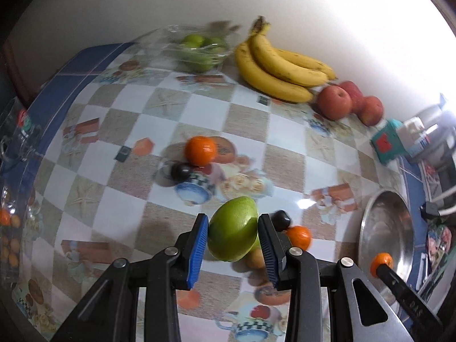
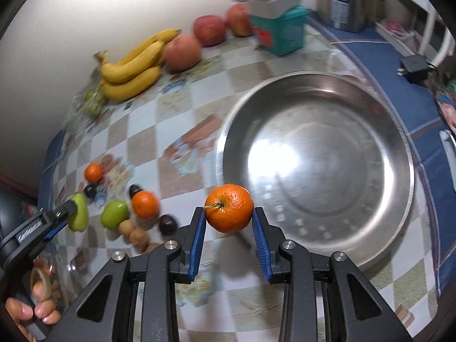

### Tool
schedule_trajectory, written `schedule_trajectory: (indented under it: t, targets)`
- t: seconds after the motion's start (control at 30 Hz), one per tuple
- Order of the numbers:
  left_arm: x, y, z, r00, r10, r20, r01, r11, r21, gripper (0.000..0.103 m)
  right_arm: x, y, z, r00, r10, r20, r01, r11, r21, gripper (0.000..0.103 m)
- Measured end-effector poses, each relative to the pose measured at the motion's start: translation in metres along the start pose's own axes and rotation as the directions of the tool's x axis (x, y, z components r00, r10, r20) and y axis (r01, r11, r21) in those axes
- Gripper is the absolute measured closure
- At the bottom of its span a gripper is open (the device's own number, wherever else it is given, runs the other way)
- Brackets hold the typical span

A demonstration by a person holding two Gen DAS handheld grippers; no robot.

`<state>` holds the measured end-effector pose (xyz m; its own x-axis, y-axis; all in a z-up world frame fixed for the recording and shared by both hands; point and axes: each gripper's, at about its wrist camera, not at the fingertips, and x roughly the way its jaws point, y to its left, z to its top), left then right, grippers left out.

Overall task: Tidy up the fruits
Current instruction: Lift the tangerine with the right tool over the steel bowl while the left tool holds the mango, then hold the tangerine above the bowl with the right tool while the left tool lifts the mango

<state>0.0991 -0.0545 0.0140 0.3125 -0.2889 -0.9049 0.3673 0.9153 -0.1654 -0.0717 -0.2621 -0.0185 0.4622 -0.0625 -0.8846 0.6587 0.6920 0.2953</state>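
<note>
Blue ribbed pads on the left gripper (image 1: 233, 236) press both sides of a green mango (image 1: 232, 232), held clear of the checked tablecloth (image 1: 248, 119). The right gripper (image 2: 228, 222) is closed the same way on an orange (image 2: 229, 212) with a short stem, lifted at the near rim of one steel bowl (image 2: 399, 154), which sits on the cloth with nothing in it.

Loose on the cloth lie two more oranges (image 2: 144, 204), one by each cluster of fruit. A second green mango (image 2: 114, 213) rests beside the nearer orange. Three dark round fruits (image 2: 167, 223) are scattered near them, and about three small brown fruits (image 2: 134, 230) huddle together just below the mango, though blur makes that count uncertain.

Along the wall sits one bunch of bananas (image 1: 280, 65), three showing clearly, then three red apples (image 1: 334, 102) in a row. A clear plastic tub (image 1: 199, 50) left of the bananas holds several green fruits, too smeared to count. One teal box (image 2: 280, 32) with a white lid stands past the apples. A hand (image 2: 31, 310) grips the left gripper's handle in the right wrist view.
</note>
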Motion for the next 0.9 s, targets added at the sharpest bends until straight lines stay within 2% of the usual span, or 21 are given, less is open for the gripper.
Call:
schedule_trajectory:
  t: [0.13, 0.17, 0.2, 0.33, 0.43, 0.5, 0.6, 0.77, 0.9]
  targets:
    - [-0.002, -0.025, -0.005, 1.0, -0.027, 0.0, 0.027, 0.998, 0.062, 0.065, -0.003, -0.023, 0.002, 1.0, -0.023, 0.012, 0.022, 0.998, 0.063, 0.068]
    - [-0.002, -0.031, -0.007, 0.999, -0.038, -0.001, 0.038, 0.996, 0.077, 0.068, -0.004, -0.027, 0.002, 0.999, -0.033, 0.015, 0.032, 0.997, 0.075, 0.068]
    - [-0.003, -0.037, -0.008, 0.999, -0.055, 0.002, 0.054, 0.994, 0.093, 0.072, -0.004, -0.032, 0.001, 0.999, -0.04, 0.017, 0.038, 0.995, 0.088, 0.068]
    - [-0.009, -0.069, -0.017, 0.993, -0.119, 0.011, 0.116, 0.978, 0.175, 0.072, -0.003, -0.047, -0.002, 0.998, -0.055, 0.016, 0.052, 0.989, 0.141, 0.068]
    - [-0.005, -0.089, -0.023, 0.992, -0.124, -0.002, 0.121, 0.965, 0.232, 0.072, -0.002, -0.053, -0.004, 0.997, -0.074, 0.011, 0.071, 0.985, 0.156, 0.068]
    - [-0.001, -0.091, -0.024, 0.992, -0.122, -0.013, 0.122, 0.964, 0.237, 0.072, 0.0, -0.056, -0.004, 0.997, -0.072, 0.004, 0.07, 0.984, 0.163, 0.068]
    - [0.003, -0.076, -0.018, 0.994, -0.11, -0.009, 0.11, 0.975, 0.195, 0.072, 0.0, -0.057, -0.004, 0.997, -0.072, 0.002, 0.071, 0.985, 0.159, 0.068]
    - [0.009, -0.024, -0.004, 0.996, -0.086, -0.005, 0.086, 0.995, 0.054, 0.072, 0.002, -0.055, -0.004, 0.998, -0.062, -0.003, 0.062, 0.987, 0.149, 0.068]
    - [0.017, 0.005, 0.0, 0.997, -0.071, -0.021, 0.071, 0.997, -0.022, 0.072, 0.004, -0.053, -0.004, 0.998, -0.057, -0.01, 0.058, 0.988, 0.146, 0.068]
